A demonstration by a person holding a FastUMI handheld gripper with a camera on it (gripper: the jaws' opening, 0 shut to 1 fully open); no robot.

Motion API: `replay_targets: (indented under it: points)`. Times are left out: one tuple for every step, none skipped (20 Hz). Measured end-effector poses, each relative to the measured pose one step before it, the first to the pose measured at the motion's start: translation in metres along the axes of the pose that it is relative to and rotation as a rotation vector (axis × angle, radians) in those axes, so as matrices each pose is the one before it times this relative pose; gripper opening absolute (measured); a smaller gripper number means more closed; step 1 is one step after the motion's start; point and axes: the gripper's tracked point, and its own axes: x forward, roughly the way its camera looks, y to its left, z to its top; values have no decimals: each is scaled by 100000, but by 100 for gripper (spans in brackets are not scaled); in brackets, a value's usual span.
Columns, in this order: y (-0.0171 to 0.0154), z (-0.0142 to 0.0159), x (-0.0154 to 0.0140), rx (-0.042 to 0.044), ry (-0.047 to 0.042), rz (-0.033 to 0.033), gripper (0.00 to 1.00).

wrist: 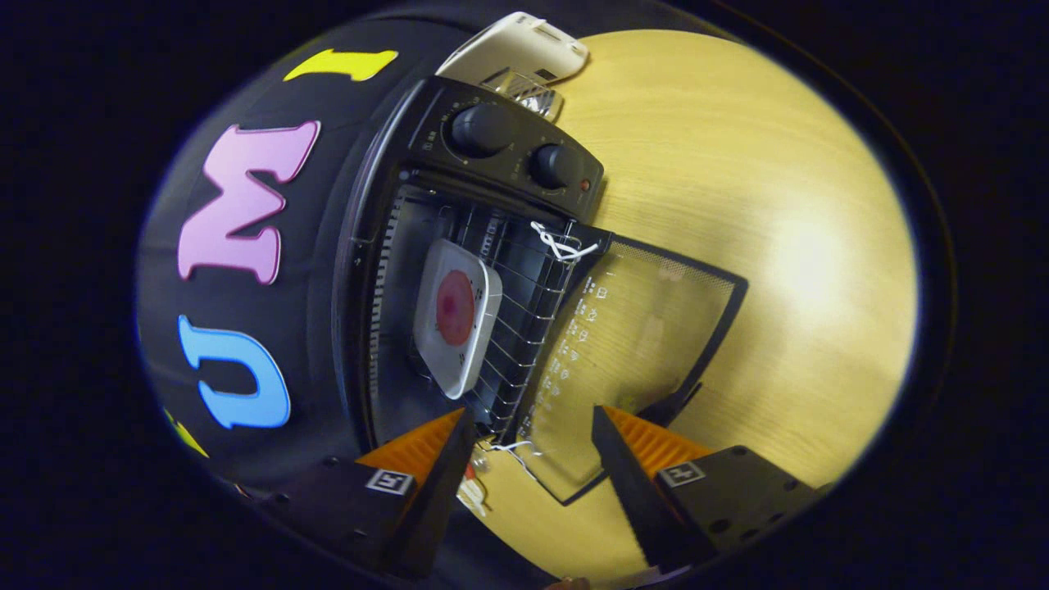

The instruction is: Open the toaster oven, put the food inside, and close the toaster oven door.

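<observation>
A black toaster oven (492, 246) stands on a pale wood-grain table (737, 205), its glass door (631, 344) swung fully down and lying flat over the tabletop. Inside, a white square plate (457, 315) carrying a round pink piece of food (455, 307) sits on the wire rack (524, 328). White string (561, 244) is tied at the door's hinge corner. Two knobs (516, 147) line the control panel. Behind the oven, a white appliance (524, 45) and a clear container (529, 90) rest on the table, with black cloth walling the booth. The gripper (533, 434) hangs before the door's edge, fingers spread wide and holding nothing.
</observation>
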Motion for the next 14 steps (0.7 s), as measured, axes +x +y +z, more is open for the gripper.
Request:
replay_targets:
  points:
    - [-168,334,-849,-7796,-485,565,98]
    - [-212,83,-950,-9164,-654,157,99]
    - [-194,-44,-802,-9672,-515,130,99]
    - [-150,-208,-813,-9317,24,-309,99]
    - [-248,-228,-618,-8651,-261,-667,99]
    - [-248,-263,-490,-7742,-843,-1343,99]
    - [-347,-359,-318,-7775,-391,-1665,99]
    - [-343,-589,-173,-7691,-578,-1526,99]
    - [-266,-702,-38,-6972,-62,-1742,99]
    - [251,-864,129,-6083,296,573,99]
    - [355,-1079,188,-4946,1841,1076,99]
    - [226,-1039,279,-4704,1682,316,99]
    - [-20,-929,362,-4951,1459,-892,99]
    - [-178,-833,420,-4064,969,-2166,99]
